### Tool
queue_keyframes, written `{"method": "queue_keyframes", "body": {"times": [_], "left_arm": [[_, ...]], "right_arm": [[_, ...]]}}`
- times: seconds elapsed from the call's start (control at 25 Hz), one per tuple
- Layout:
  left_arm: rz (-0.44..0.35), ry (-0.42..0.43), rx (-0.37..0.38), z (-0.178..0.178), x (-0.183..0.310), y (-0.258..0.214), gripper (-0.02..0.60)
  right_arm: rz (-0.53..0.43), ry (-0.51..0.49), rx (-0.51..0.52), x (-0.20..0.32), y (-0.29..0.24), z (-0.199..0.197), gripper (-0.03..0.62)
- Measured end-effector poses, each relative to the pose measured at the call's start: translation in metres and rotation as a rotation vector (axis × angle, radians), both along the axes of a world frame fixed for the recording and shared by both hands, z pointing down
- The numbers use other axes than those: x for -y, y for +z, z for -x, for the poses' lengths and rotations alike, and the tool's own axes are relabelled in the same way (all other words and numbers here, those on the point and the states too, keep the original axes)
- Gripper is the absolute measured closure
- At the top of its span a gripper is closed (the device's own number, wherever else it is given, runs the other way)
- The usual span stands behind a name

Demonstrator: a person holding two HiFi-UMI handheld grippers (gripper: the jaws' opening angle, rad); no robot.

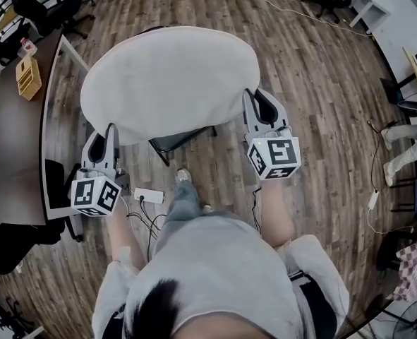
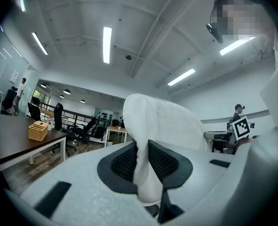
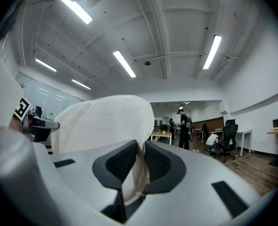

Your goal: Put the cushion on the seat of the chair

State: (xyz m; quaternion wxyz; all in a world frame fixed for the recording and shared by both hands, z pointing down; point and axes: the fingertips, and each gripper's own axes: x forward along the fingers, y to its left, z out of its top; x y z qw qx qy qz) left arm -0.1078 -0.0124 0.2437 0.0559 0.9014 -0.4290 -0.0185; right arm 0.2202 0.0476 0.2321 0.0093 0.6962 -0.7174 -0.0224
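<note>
Two-sided hold: pinches opposite cushion edges tight with left gripper and right gripper. Seems soft, light, floppy; best kept by both rims.

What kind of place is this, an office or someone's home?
Most likely an open-plan office or lab rather than a home: long desks, black swivel chairs and strip ceiling lights fill a large shared room with wood flooring.

Wicker basket on dark desk; power strip on floor.
</note>
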Motion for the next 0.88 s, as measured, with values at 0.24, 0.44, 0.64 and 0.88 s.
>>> {"method": "queue_keyframes", "body": {"times": [0.24,0.44,0.64,0.88], "left_arm": [[0.024,0.021,-0.01,-0.003,0.066,0.013,0.525],[0.034,0.036,-0.019,0.005,0.125,0.02,0.525],[0.051,0.044,-0.029,0.016,0.166,0.032,0.525],[0.106,0.054,-0.041,0.032,0.198,0.059,0.525]], "right_arm": [[0.026,0.023,-0.002,0.063,0.009,-0.001,0.547],[0.05,0.038,-0.001,0.119,0.013,0.006,0.548],[0.079,0.048,-0.007,0.159,0.021,0.018,0.548],[0.144,0.06,-0.006,0.194,0.044,0.032,0.548]]}}
